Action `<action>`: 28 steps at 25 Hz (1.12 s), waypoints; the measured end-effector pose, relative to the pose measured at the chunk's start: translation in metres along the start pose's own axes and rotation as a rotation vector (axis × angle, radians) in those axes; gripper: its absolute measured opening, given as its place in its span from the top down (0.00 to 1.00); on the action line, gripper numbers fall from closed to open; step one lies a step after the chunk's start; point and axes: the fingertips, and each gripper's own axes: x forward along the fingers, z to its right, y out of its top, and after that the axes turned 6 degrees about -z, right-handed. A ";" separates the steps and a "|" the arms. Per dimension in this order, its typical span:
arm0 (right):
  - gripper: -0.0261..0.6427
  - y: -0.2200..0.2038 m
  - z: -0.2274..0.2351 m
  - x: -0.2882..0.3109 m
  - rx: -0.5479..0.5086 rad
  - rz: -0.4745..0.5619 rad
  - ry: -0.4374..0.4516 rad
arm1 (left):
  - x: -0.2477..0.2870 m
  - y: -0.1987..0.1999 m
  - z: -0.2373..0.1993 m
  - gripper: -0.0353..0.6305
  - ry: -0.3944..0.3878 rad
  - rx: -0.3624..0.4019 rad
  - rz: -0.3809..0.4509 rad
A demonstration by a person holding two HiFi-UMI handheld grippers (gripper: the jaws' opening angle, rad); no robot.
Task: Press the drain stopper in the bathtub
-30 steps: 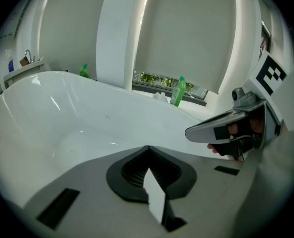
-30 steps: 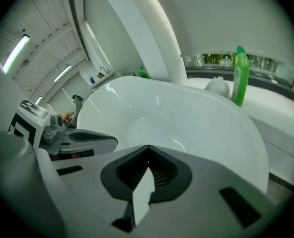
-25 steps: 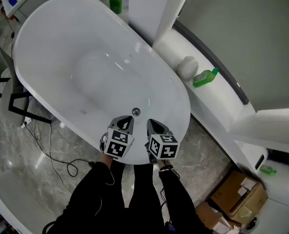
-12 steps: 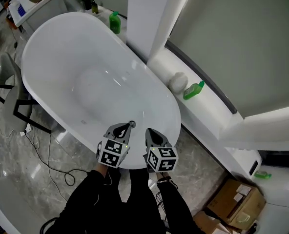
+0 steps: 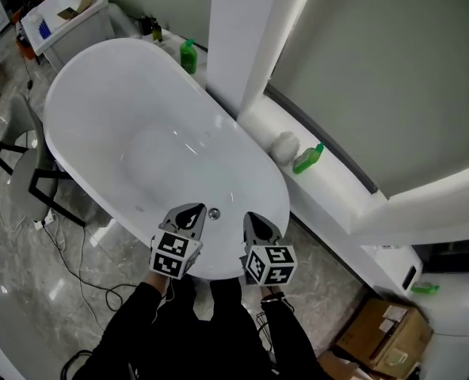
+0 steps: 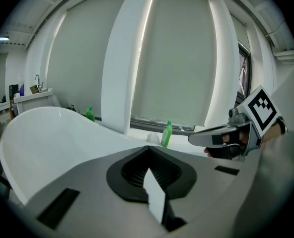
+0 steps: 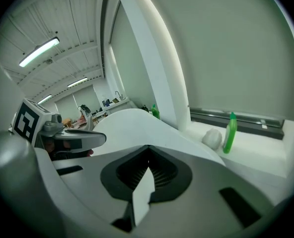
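While the white bathtub (image 5: 100, 117) takes up most of the head view, its near end is overhung by two tools. The left tool (image 5: 190, 210) and the right tool (image 5: 252, 220) are each held with jaws pressed together, nothing gripped. The drain stopper (image 5: 214, 213) is seen on the tub floor at that near end, between the tools, just beside the left one's tip.

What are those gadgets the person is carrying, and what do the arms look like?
Each hand carries a grey, wedge-shaped tool: the left gripper and the right gripper. Each narrows to two jaws lined with black ribbed pads and bears a white cube printed with black square markers. The person wears long black sleeves.
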 end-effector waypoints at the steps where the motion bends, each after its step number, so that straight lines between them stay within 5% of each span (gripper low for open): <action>1: 0.97 0.001 -0.002 -0.002 -0.002 0.003 0.001 | -0.003 0.001 0.000 0.95 -0.001 0.003 0.003; 28: 0.97 -0.005 -0.014 -0.029 -0.055 0.029 0.013 | -0.034 -0.004 -0.002 0.95 0.023 -0.028 0.046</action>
